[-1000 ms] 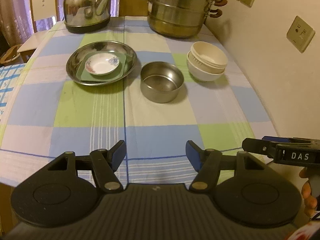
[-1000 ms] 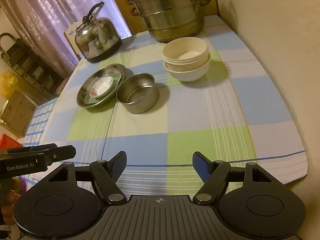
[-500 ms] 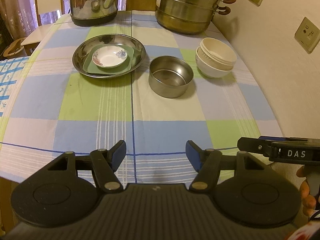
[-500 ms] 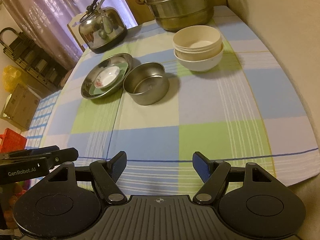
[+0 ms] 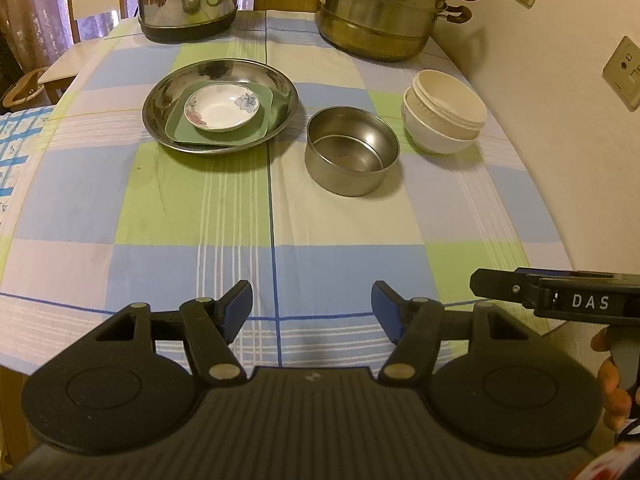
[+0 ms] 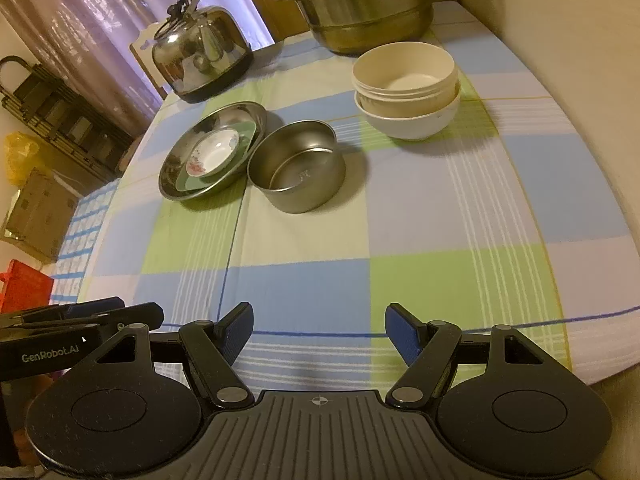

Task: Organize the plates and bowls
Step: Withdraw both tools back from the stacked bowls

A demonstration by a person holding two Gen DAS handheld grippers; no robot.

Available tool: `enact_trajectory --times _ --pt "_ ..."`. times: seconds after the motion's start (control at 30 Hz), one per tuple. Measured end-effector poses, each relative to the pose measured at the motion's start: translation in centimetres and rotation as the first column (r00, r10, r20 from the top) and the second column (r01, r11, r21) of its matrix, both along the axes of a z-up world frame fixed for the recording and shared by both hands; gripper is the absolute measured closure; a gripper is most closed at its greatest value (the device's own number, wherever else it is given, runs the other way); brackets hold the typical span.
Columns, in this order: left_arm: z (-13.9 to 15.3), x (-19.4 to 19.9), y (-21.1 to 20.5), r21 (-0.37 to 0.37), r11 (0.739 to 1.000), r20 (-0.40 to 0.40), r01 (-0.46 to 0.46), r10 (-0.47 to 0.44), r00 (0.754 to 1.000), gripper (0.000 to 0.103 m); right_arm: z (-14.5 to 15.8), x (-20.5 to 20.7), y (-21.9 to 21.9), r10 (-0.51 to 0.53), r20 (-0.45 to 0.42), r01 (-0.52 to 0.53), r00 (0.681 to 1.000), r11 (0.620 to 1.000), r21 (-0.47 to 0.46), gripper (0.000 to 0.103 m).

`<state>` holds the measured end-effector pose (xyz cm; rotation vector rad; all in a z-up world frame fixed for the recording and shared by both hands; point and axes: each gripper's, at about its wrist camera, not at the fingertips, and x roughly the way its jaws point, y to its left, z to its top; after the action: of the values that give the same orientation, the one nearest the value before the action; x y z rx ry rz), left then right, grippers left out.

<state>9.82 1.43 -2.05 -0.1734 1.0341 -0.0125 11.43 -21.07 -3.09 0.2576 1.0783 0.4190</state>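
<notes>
Both hand-held grippers, left (image 5: 312,312) and right (image 6: 319,330), hang released and empty over the counter's (image 5: 200,216) near edge, the steel bowl (image 5: 352,150) well ahead between plate stack (image 5: 220,114) and nested white bowls (image 6: 406,90), probably marginally nearer the right.

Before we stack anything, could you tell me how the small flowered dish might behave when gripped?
The flowered dish looks like glazed ceramic, so probably slippery and chippable. Resting loose on the green plate, it may slide if nudged. Its shallow rim offers little grip.
</notes>
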Motion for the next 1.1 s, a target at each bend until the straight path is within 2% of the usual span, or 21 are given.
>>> enact_trajectory --times 0.5,1.1 --pt "-1.3 3.5 0.7 -0.008 1.0 -0.019 0.013 -0.013 1.0 0.04 -1.2 3.1 1.0 -0.02 -0.012 0.02 1.0 0.999 -0.029 0.03" --pt "-3.3 9.6 0.9 0.003 0.999 -0.053 0.054 -0.054 0.997 0.04 -3.8 8.0 1.8 -0.072 -0.025 0.07 0.997 0.995 -0.07 0.03"
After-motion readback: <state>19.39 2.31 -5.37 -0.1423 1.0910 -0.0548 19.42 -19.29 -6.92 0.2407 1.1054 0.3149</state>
